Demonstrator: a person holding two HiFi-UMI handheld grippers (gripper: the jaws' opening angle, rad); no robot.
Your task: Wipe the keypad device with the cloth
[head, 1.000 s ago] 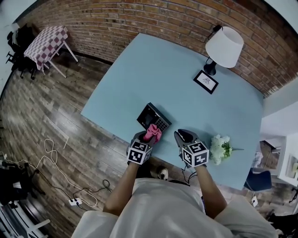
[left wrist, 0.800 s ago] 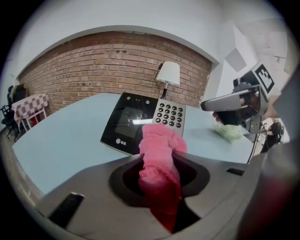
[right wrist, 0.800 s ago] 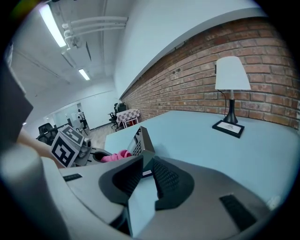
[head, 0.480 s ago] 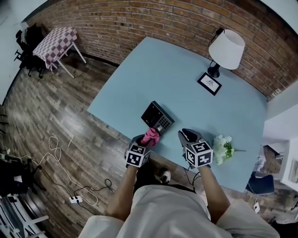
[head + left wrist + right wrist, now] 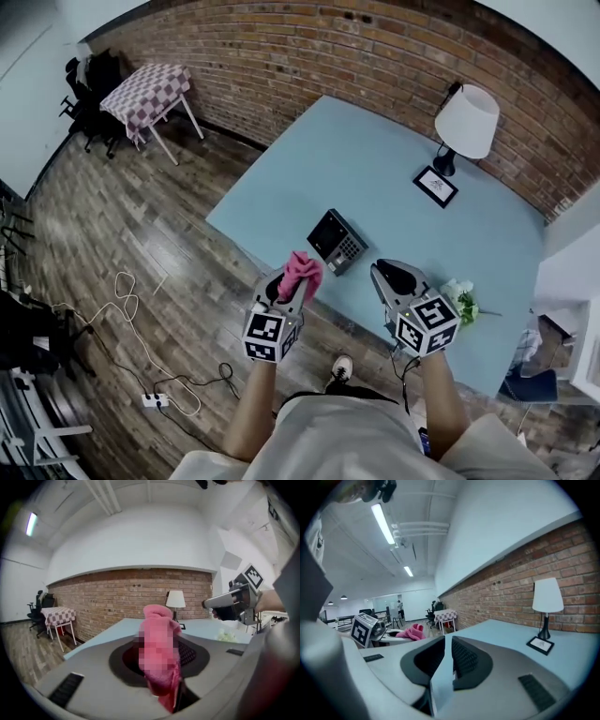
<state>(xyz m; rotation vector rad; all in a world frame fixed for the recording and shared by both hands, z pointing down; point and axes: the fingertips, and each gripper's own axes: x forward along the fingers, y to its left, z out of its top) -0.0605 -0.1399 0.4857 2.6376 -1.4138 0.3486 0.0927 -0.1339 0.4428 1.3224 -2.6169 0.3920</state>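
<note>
— So where's the keypad (image 5: pixel 337 241)?
— Near the front edge of the blue table (image 5: pixel 375 159). The pink cloth (image 5: pixel 302 270) sits just beside it, pinched in the left gripper (image 5: pixel 296 281).
— And the right gripper (image 5: pixel 394 277)?
— Jaws together, nothing between them, near the keypad's other side, with flowers (image 5: pixel 457 298) close by.

From overhead, my left gripper (image 5: pixel 292 284) pinches the pink cloth (image 5: pixel 302 269) at the near edge of the blue table (image 5: pixel 375 159). The keypad device (image 5: pixel 337 241) lies just ahead of it and slightly right. My right gripper (image 5: pixel 392 275) has that device close on its left, white flowers (image 5: pixel 458 300) near its right, and a lamp (image 5: pixel 467 122) and small framed picture (image 5: pixel 436 187) well ahead.
</note>
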